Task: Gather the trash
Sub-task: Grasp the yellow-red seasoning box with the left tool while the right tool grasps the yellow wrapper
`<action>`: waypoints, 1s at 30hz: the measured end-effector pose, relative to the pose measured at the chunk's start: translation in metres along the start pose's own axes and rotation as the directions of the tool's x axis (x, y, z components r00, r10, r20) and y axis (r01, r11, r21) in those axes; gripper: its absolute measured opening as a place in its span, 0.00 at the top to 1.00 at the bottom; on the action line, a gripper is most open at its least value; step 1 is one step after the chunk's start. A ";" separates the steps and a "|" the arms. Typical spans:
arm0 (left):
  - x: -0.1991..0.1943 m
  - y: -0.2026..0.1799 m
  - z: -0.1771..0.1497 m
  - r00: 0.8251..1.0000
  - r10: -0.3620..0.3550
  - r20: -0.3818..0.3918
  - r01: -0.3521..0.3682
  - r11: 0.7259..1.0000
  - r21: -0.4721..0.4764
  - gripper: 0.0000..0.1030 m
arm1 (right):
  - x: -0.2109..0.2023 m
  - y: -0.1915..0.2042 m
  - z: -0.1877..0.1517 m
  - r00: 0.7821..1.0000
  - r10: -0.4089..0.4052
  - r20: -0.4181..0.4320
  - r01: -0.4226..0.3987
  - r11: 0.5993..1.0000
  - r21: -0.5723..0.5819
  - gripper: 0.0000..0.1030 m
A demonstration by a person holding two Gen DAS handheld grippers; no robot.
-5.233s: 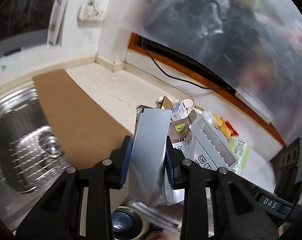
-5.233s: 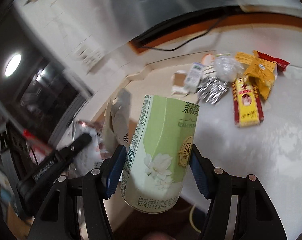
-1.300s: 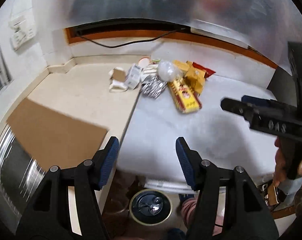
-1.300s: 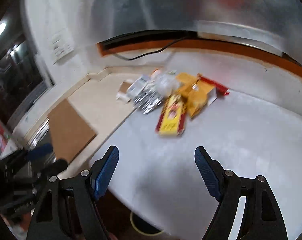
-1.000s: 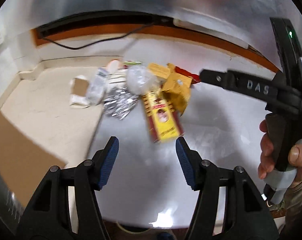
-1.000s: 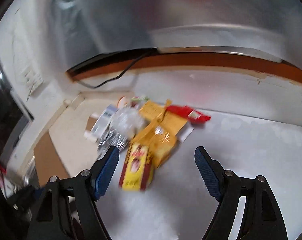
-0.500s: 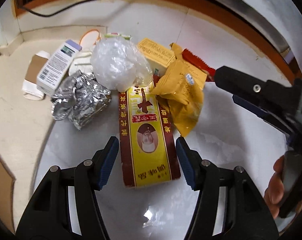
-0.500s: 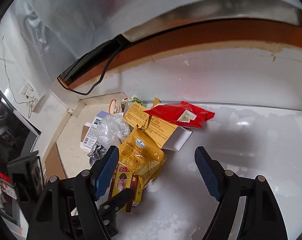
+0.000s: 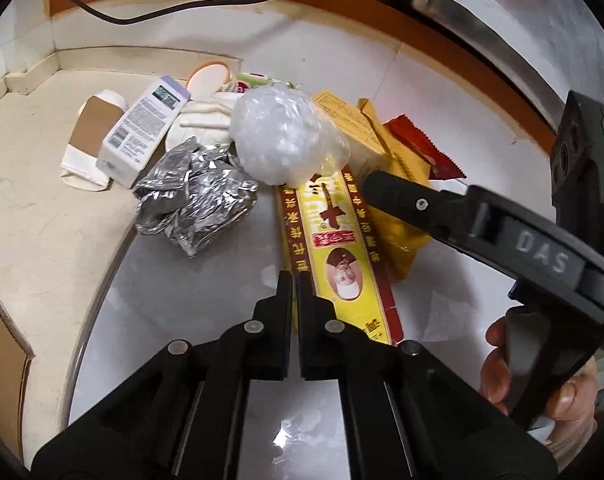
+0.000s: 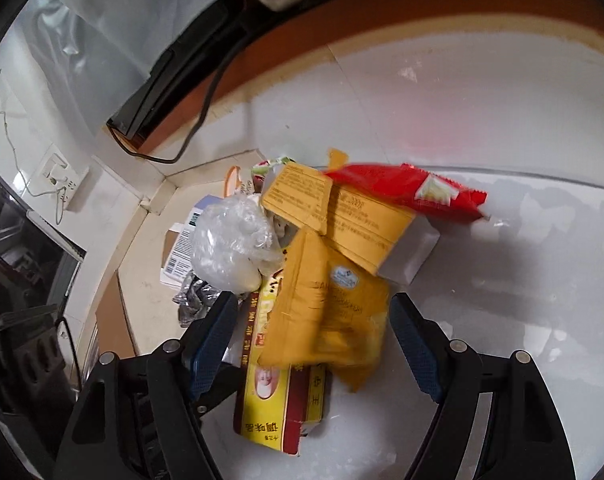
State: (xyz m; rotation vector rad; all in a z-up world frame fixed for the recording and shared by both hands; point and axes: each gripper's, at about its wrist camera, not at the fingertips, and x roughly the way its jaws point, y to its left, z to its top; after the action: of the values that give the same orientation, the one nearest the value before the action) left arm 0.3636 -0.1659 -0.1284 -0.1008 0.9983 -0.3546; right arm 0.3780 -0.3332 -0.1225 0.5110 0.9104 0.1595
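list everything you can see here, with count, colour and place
long flat carton: 1, yellow and red, front of pile
soft pouch: 1, yellow, between right claw's fingers
printed box: 1, yellow, behind pouch
snack wrapper: 1, red, back right
crumpled plastic bag: 1, clear, pile centre
crumpled foil: 1, silver, left
small box: 1, white, far left
cable: 1, black, along wall
left claw: 1, black, shut at carton's edge
right claw: 1, black, closing

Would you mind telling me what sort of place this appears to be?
Probably a home kitchen or utility corner. A stone-like counter runs along a tiled wall, with a wall socket and a cable. Food packaging litters the counter: a yellow box and a red wrapper.
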 end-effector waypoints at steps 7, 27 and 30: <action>-0.001 -0.001 -0.001 0.998 -0.065 -0.028 0.064 0.998 -0.005 0.55 | 0.013 -0.014 -0.009 0.999 -0.001 -0.043 0.002 1.000 0.024 0.68; 0.038 -0.036 0.023 0.995 0.009 -0.096 -0.012 0.999 -0.034 0.33 | -0.039 -0.034 -0.013 1.000 0.024 0.020 -0.025 0.999 0.030 0.84; 0.047 -0.042 0.029 0.993 0.034 -0.111 -0.035 0.999 -0.006 0.33 | -0.048 -0.039 -0.013 0.999 0.024 0.027 -0.024 0.999 0.031 0.84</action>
State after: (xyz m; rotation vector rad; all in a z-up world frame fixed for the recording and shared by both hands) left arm 0.4008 -0.2231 -0.1406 -0.0713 1.1106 -0.3271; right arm 0.3349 -0.3791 -0.1139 0.5519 0.8822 0.1603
